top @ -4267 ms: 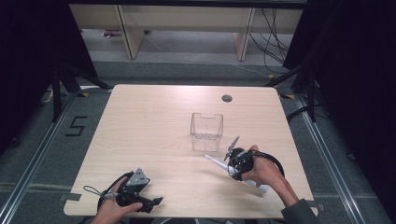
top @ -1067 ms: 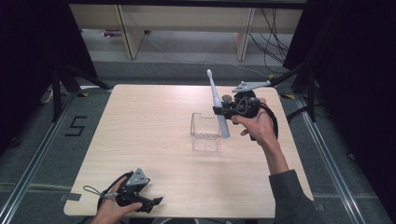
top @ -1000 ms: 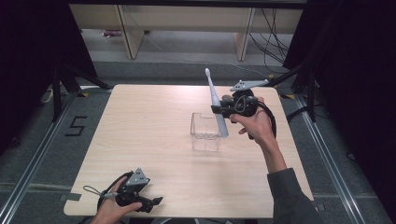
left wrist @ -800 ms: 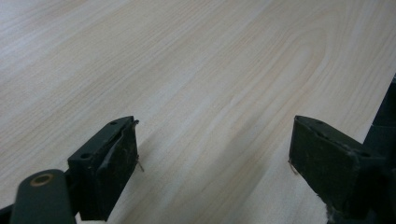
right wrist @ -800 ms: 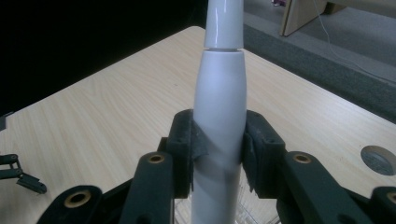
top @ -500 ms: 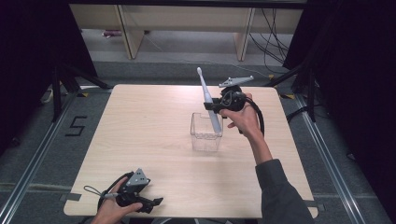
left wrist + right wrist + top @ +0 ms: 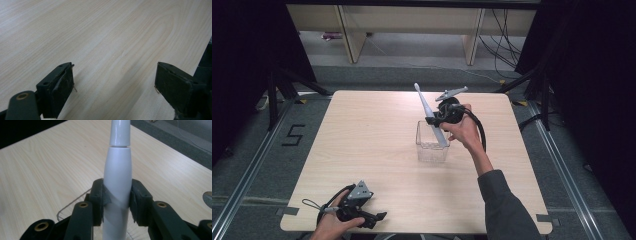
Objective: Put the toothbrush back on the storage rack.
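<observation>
Clamping a white electric toothbrush (image 7: pixel 430 116), the right tool (image 7: pixel 435 120) holds it tilted over the clear box (image 7: pixel 432 145) at frame centre. Lower left, the left tool (image 7: pixel 379 216) rests released on the surface (image 7: pixel 362 135).

A: What is the person wearing?
B: A dark grey long sleeve (image 7: pixel 504 205) on the right arm; the hands are bare.

A: And the left claw (image 7: pixel 371 217)?
B: Black body, a grey three-cornered plate on top, a thin black cable looping behind it. In the left gripper view its jaws are blocky, matte black, with worn pads and a brass-coloured pivot ring.

A: The right claw (image 7: pixel 435 119)?
B: Also black, with a grey plate and a thick black cable. Its own view shows brass-ringed pivots on angular black linkages.
</observation>
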The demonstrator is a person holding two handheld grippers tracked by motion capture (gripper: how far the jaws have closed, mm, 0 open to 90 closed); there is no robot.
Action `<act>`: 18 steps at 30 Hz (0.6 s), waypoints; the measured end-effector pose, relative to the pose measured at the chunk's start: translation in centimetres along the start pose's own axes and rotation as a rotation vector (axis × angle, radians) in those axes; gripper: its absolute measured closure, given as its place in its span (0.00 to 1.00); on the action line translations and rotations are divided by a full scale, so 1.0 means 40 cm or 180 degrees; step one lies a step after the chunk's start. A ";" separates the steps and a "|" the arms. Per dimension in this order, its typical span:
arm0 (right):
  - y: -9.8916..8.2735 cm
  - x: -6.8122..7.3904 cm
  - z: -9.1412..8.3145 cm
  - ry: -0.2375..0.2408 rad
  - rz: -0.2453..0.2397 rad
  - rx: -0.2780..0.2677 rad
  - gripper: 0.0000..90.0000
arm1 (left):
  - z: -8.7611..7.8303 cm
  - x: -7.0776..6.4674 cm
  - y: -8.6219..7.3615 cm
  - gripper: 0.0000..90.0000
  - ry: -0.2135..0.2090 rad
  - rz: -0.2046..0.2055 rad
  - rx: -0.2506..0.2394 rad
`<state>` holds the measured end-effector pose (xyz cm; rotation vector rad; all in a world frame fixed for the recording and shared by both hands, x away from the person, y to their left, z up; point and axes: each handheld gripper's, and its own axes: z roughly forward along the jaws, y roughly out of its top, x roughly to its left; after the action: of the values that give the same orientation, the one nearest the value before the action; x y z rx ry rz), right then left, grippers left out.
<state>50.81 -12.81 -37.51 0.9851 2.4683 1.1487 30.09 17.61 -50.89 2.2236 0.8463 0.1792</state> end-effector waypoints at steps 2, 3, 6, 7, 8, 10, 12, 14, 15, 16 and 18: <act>-0.003 0.000 0.013 -0.0035 -0.0103 0.0010 0.74 | -0.002 0.002 0.000 0.16 0.0017 0.0034 0.0027; -0.003 0.002 0.014 -0.0035 -0.0098 0.0083 0.74 | -0.003 0.003 0.001 0.16 0.0025 0.0048 0.0035; -0.003 0.008 0.032 -0.0032 -0.0204 0.0096 0.74 | -0.003 0.003 0.001 0.17 0.0025 0.0046 0.0031; -0.003 0.014 0.037 -0.0030 -0.0195 0.0178 0.74 | -0.003 0.004 0.001 0.16 0.0025 0.0064 0.0035; -0.003 0.014 0.037 -0.0030 -0.0195 0.0178 0.74 | -0.003 0.004 0.001 0.16 0.0025 0.0064 0.0035; -0.006 0.017 0.048 -0.0102 -0.0275 0.0181 0.74 | -0.004 0.002 0.001 0.17 0.0027 0.0059 0.0025; -0.008 0.019 0.053 -0.0124 -0.0297 0.0180 0.74 | -0.003 0.002 0.001 0.16 0.0023 0.0049 0.0023; -0.011 0.017 0.053 -0.0125 -0.0283 0.0164 0.74 | -0.002 0.003 0.000 0.16 0.0023 0.0056 0.0036; -0.012 0.016 0.052 -0.0093 -0.0233 0.0229 0.74 | -0.001 0.001 0.000 0.16 0.0008 0.0044 0.0028; -0.016 0.012 0.056 -0.0096 -0.0280 0.0224 0.74 | -0.001 0.001 0.000 0.16 0.0020 0.0041 0.0027; -0.023 0.012 0.059 -0.0090 -0.0264 0.0243 0.74 | -0.002 0.001 0.001 0.16 0.0021 0.0043 0.0028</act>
<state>51.15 -11.54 -39.74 0.9031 2.5218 1.0149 30.11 17.67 -50.83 2.2387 0.8373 0.1896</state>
